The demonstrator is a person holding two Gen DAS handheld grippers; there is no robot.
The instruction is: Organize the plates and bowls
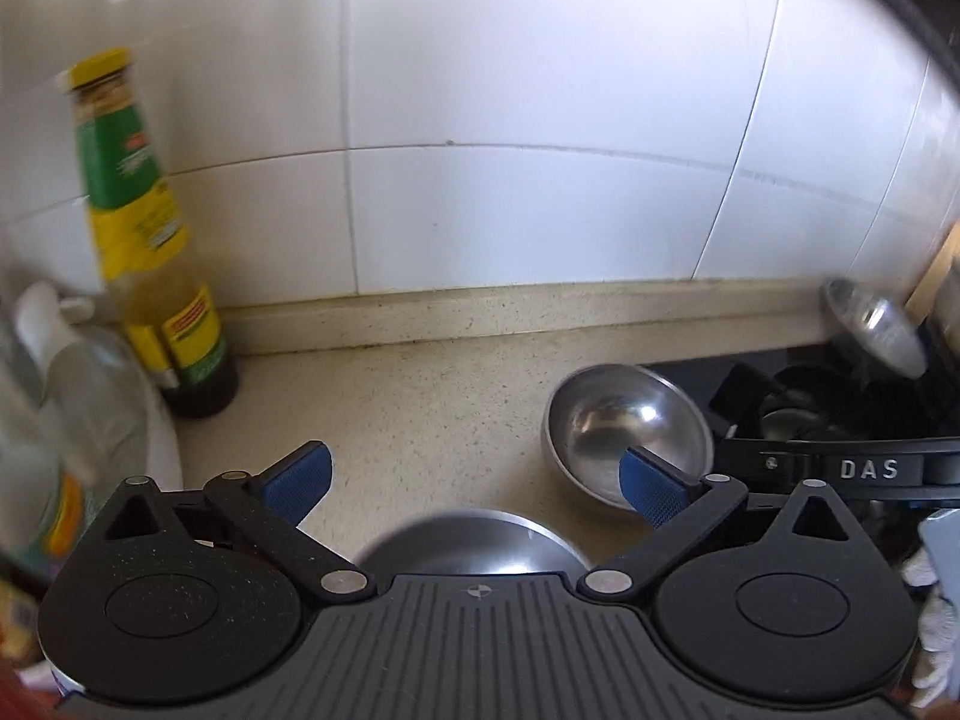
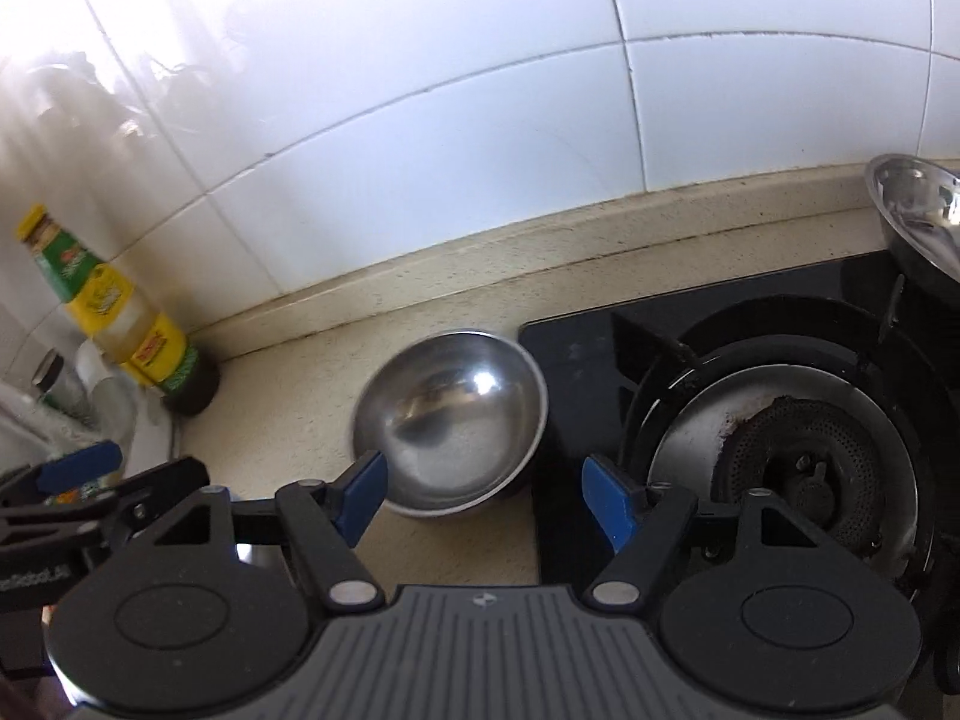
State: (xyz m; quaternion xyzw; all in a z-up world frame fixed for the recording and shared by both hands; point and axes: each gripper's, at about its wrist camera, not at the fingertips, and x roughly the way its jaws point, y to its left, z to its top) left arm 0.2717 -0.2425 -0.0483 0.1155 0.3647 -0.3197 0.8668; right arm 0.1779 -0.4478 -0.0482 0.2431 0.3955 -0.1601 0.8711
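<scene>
A steel bowl (image 1: pixel 627 429) sits on the beige counter next to the black stove; it also shows in the right wrist view (image 2: pixel 453 423). A second steel bowl (image 1: pixel 474 543) lies under my left gripper, mostly hidden by it. My left gripper (image 1: pixel 477 483) is open and empty, its right pad over the first bowl's near rim. My right gripper (image 2: pixel 486 501) is open and empty, hovering just in front of the first bowl. A steel dish (image 2: pixel 918 213) rests at the stove's far right and shows in the left wrist view (image 1: pixel 873 324).
A sauce bottle (image 1: pixel 150 252) stands against the tiled wall at the left, also in the right wrist view (image 2: pixel 120 318). White containers (image 1: pixel 90 408) crowd the left corner. The gas burner (image 2: pixel 786 456) lies to the right. The other gripper (image 1: pixel 840 468) crosses at the right.
</scene>
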